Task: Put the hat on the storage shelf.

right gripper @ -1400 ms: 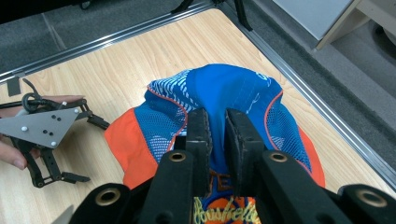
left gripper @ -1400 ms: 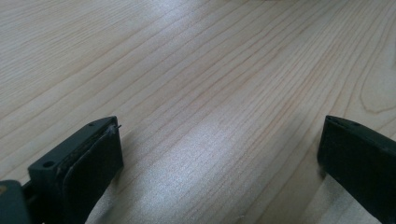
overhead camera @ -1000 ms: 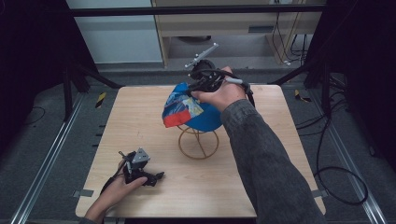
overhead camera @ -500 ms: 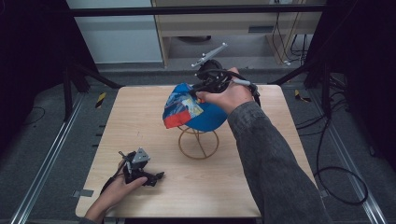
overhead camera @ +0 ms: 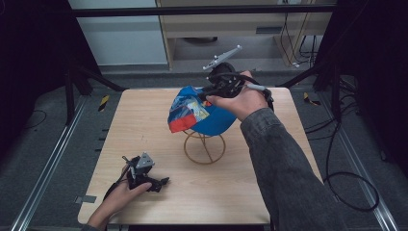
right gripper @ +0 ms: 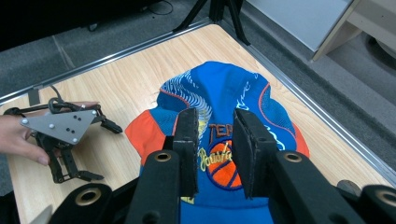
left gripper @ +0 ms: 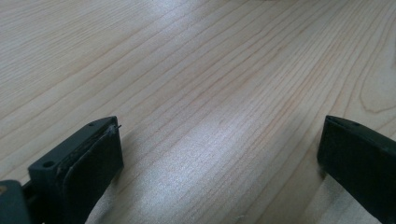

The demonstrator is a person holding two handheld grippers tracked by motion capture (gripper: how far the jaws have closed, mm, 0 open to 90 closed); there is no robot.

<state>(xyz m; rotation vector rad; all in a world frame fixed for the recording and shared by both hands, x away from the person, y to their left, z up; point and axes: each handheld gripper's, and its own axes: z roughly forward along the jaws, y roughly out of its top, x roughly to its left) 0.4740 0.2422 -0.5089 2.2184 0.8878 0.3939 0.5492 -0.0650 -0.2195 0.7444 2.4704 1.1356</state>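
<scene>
Item: cap (overhead camera: 202, 114) on wire stand (overhead camera: 204, 148), soft, light.
I judge the crown's twelve-o'clock edge best; right gripper (right gripper: 215, 140) jaws narrowly apart, left gripper (overhead camera: 144, 174) jaws wide.

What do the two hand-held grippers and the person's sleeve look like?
Both the left gripper and the right gripper are black, each with two flat rectangular jaws, a grey three-cornered plate on top and a thin black cable. The right arm wears a dark grey sleeve.

Left tool (overhead camera: 161, 182) agape; right tool (right gripper: 215, 140) narrowly parted.
</scene>
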